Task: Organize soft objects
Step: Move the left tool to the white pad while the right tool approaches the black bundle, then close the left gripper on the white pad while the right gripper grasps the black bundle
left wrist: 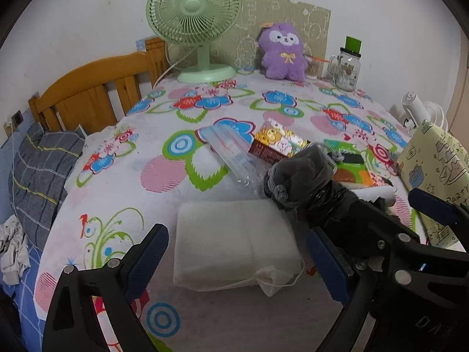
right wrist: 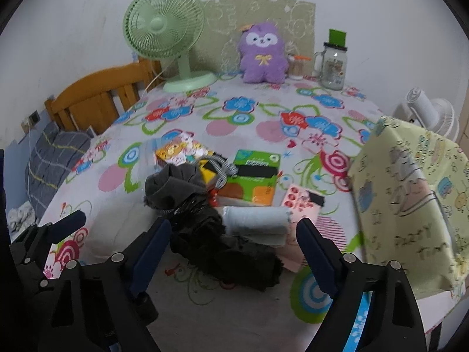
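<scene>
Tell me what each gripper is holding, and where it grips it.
Nothing is held. The left gripper is open over the white pad; the right gripper is open around the black bag.

The right gripper [right wrist: 234, 246] is filling the bottom of the frame, its two blue-padded fingers [right wrist: 152, 249] standing apart with nothing pressed between them. Between and just beyond them a crumpled black bag [right wrist: 228, 258] is lying on the flowered tablecloth [right wrist: 263, 111], with a pale blue rolled towel [right wrist: 258, 220] touching its upper right edge and a dark grey cloth [right wrist: 173, 187] sitting at its upper left. A yellow printed box [right wrist: 410, 199] is occupying the right side. The left gripper [right wrist: 49, 234] is showing at the lower left edge. A purple plush toy [right wrist: 262, 55] is sitting upright at the top centre beside a green fan [right wrist: 164, 29].
</scene>
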A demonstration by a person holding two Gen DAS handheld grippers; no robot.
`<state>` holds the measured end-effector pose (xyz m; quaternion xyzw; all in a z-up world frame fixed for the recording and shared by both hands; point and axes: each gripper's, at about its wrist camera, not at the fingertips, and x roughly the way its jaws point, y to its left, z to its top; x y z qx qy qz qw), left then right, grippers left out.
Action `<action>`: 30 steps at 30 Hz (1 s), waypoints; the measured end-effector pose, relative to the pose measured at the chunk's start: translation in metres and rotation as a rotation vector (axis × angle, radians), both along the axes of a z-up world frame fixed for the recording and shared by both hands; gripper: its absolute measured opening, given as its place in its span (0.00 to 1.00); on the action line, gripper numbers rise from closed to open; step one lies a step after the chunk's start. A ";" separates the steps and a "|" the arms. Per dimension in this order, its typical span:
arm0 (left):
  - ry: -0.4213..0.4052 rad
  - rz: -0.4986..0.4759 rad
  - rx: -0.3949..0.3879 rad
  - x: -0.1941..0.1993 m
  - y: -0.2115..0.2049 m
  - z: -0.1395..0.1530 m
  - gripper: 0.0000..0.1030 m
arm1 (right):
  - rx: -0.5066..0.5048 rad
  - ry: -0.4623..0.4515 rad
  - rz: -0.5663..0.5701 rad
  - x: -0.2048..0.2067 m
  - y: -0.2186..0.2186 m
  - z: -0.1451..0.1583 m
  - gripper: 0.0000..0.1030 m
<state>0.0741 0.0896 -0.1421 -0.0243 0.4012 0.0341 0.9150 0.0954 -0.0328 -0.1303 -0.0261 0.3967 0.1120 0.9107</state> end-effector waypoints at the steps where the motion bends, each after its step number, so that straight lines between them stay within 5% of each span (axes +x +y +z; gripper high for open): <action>1: 0.005 -0.001 0.000 0.001 0.001 -0.002 0.93 | 0.000 0.007 0.003 0.001 0.001 -0.002 0.85; 11: 0.048 -0.016 -0.001 0.010 0.001 -0.016 0.90 | 0.014 0.097 0.018 0.015 0.010 -0.022 0.72; 21: 0.040 -0.038 0.040 0.009 -0.005 -0.016 0.81 | 0.033 0.123 0.074 0.013 0.019 -0.026 0.42; 30: 0.024 -0.057 0.006 0.000 -0.010 -0.005 0.79 | 0.044 0.099 0.066 0.005 0.013 -0.016 0.35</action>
